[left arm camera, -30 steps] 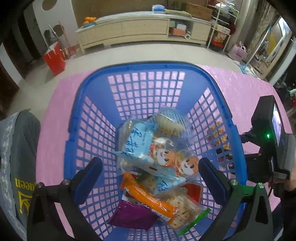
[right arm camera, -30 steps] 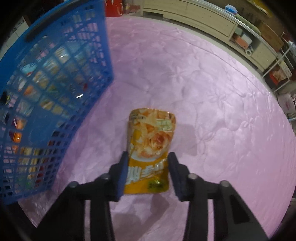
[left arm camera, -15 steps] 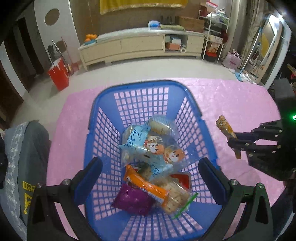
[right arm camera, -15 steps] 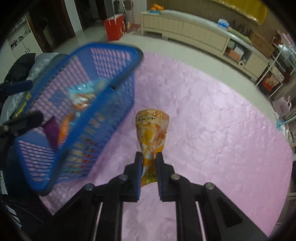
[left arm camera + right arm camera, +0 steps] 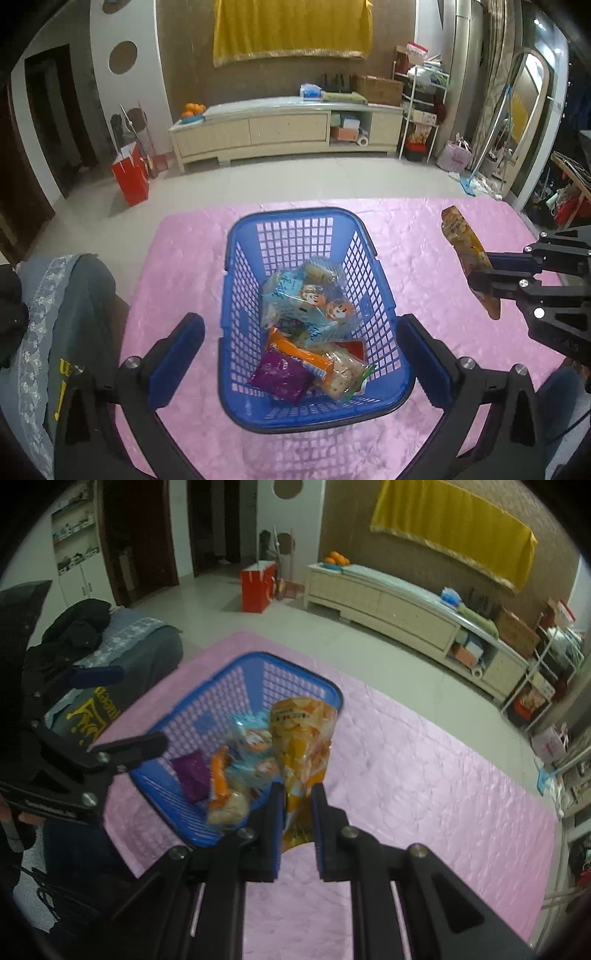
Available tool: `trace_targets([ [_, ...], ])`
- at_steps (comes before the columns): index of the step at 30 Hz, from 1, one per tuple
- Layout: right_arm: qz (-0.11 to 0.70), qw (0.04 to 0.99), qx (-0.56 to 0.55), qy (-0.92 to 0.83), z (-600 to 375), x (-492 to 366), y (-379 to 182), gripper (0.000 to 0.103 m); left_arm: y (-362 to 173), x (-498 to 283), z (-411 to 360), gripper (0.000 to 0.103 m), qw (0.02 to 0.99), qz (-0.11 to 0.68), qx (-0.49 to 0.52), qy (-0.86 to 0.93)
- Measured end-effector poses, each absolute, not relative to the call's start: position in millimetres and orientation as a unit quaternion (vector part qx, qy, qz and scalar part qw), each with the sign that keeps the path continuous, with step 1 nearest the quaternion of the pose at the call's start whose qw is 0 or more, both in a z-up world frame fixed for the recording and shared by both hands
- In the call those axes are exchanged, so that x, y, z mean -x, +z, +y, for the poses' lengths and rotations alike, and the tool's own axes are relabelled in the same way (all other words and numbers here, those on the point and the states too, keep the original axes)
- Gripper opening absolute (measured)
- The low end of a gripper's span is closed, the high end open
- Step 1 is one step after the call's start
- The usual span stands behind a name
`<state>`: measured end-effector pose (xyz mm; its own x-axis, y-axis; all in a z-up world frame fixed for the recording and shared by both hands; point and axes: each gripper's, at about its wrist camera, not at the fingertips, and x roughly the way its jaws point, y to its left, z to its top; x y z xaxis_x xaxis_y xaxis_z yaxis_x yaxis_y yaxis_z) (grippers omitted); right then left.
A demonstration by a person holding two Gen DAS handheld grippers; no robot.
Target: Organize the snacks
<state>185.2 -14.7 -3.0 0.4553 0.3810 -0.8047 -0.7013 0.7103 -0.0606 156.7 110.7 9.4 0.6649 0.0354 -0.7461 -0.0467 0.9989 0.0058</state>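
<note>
One pink-covered table [image 5: 207,266] carries one blue basket [image 5: 236,302]. The left gripper [image 5: 301,354] points steeply down over the basket's near end, its two blue-padded jaws spread wide at 9 and 3 o'clock of the basket, clasping nothing. The right gripper [image 5: 297,805], also tilted down, has its two jaws pinched on the lower end of one orange snack bag [image 5: 303,738], which hangs clear of the table at 3 o'clock of the basket in the left wrist view. Inside the basket lie at least five packets: a purple packet [image 5: 280,374], an orange packet [image 5: 299,354], a cracker pack, and pale-blue cartoon wrappers. One grey-draped chair [image 5: 74,314] stands at 9 o'clock.
</note>
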Motion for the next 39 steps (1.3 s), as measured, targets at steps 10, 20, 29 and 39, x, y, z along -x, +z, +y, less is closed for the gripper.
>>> trace_targets([
  [10,0.406,0.815,0.213,0.355,36,-178,-7,0.018,-2,-141,141,0.103,0.914,0.405,0.005,0.032],
  [20,0.459,0.784,0.223,0.354,74,-188,-58,0.018,-40,-147,166,0.103,0.902,0.428,0.027,0.042],
  [29,0.476,0.778,0.241,0.332,90,-200,-86,0.03,-60,-145,180,0.103,0.898,0.435,0.04,0.051],
  [39,0.455,0.794,0.253,0.314,74,-185,-80,0.073,-60,-135,170,0.103,0.898,0.435,0.04,0.05],
])
